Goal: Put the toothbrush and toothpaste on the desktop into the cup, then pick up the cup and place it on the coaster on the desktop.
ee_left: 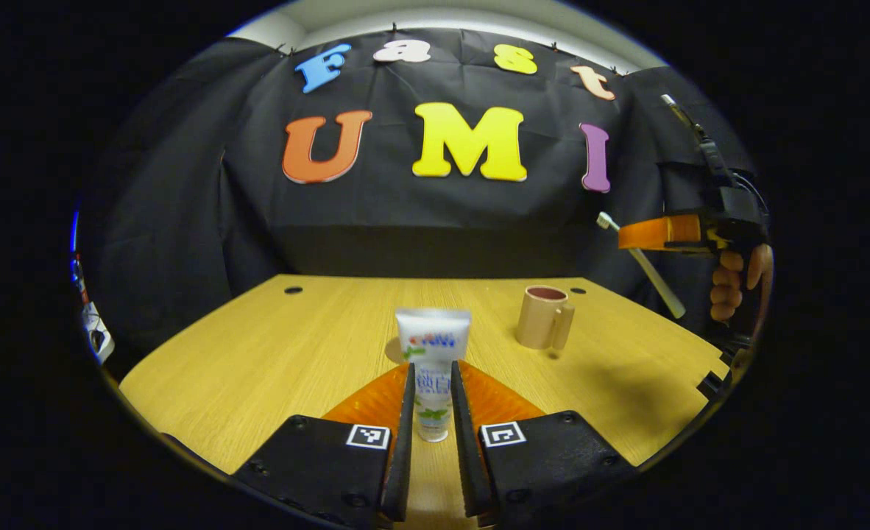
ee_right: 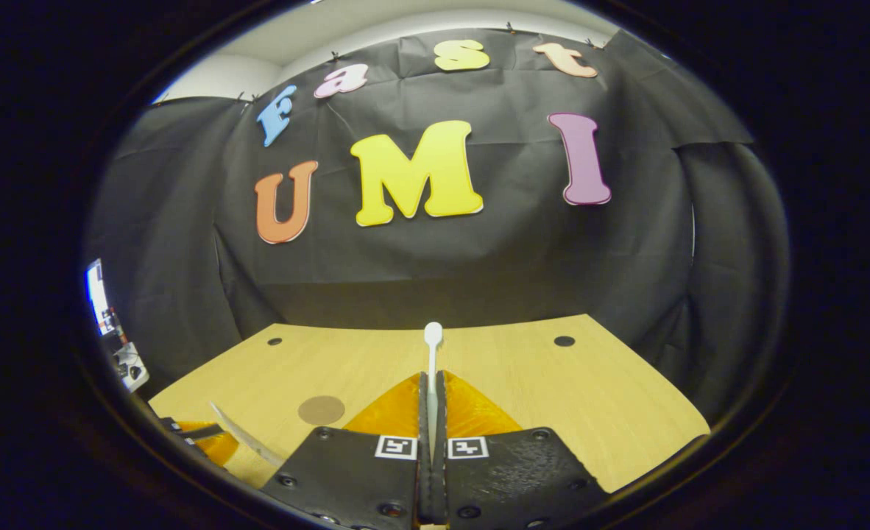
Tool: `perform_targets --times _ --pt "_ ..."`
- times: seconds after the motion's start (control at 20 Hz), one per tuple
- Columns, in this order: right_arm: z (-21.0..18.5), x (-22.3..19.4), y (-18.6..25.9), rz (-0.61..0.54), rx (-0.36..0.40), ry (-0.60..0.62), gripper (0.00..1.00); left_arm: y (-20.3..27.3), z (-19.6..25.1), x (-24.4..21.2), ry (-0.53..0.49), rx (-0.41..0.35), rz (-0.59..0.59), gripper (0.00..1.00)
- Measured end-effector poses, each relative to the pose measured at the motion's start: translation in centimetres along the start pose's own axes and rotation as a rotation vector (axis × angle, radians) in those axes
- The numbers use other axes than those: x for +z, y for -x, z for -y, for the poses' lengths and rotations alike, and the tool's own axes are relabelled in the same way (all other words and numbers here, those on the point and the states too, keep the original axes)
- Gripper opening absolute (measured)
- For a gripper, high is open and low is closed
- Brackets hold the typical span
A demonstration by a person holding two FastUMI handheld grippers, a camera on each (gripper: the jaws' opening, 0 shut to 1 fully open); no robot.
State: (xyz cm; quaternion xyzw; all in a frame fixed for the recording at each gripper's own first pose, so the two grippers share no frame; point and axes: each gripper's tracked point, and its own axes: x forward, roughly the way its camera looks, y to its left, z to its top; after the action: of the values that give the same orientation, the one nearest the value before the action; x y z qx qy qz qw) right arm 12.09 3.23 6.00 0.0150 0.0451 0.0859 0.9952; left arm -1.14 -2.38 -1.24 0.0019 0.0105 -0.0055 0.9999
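My left gripper (ee_left: pixel 433 368) is shut on a white toothpaste tube (ee_left: pixel 433 346), whose flat crimped end points away from me. Behind it a brown round coaster (ee_left: pixel 392 350) peeks out on the wooden desktop (ee_left: pixel 258 353). A tan cup (ee_left: pixel 544 316) with a handle stands upright to the right of the tube. At the far right, above the desk's edge, the right gripper (ee_left: pixel 626 235) holds a white toothbrush (ee_left: pixel 652 280) at a slant. In the right gripper view my right gripper (ee_right: pixel 432 377) is shut on the toothbrush (ee_right: pixel 433 335), head forward. The coaster (ee_right: pixel 321 410) lies to its left.
A hand (ee_left: pixel 733 283) holds the right gripper beyond the desk's right edge. The desktop has small dark holes near its back corners (ee_left: pixel 293 290) (ee_right: pixel 564 341). The left gripper's orange finger (ee_right: pixel 203 438) shows at the lower left of the right gripper view. Black cloth closes off the back.
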Motion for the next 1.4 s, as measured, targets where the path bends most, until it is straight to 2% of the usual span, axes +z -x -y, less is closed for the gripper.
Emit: perform_targets --times 0.05,0.15,0.3,0.45,0.65,0.85,1.15,1.4 --pt "-0.2 0.3 -0.8 0.005 0.001 0.003 0.0 0.2 0.1 0.9 -0.024 0.001 0.026 0.31" --pt "-0.5 0.4 -2.2 -0.002 0.001 0.002 0.01 0.1 0.2 0.5 -0.026 -0.012 0.004 0.32" --pt "-1.2 -0.1 -3.0 -0.016 0.016 -0.009 0.01 -0.6 0.8 -2.0 0.012 -0.046 -0.095 0.32" --pt "-1.1 -0.6 -3.0 -0.023 0.024 -0.011 0.01 -1.3 0.2 -4.0 0.01 -0.042 -0.165 0.32" --pt "-1.0 -0.2 -2.8 -0.003 0.027 -0.012 0.01 -1.2 0.8 -5.1 0.028 -0.057 -0.209 0.32" --pt "-1.8 0.8 -4.3 0.031 0.054 0.002 0.0 -0.8 0.9 -5.0 0.01 -0.061 -0.189 0.32" --pt "-2.8 1.9 -9.5 0.09 0.064 0.084 0.01 -0.6 0.4 -4.0 0.021 -0.057 -0.152 0.31" --pt "-2.3 2.3 -13.6 0.108 0.039 0.063 0.02 -1.0 -0.4 -4.9 0.033 -0.041 -0.165 0.39"
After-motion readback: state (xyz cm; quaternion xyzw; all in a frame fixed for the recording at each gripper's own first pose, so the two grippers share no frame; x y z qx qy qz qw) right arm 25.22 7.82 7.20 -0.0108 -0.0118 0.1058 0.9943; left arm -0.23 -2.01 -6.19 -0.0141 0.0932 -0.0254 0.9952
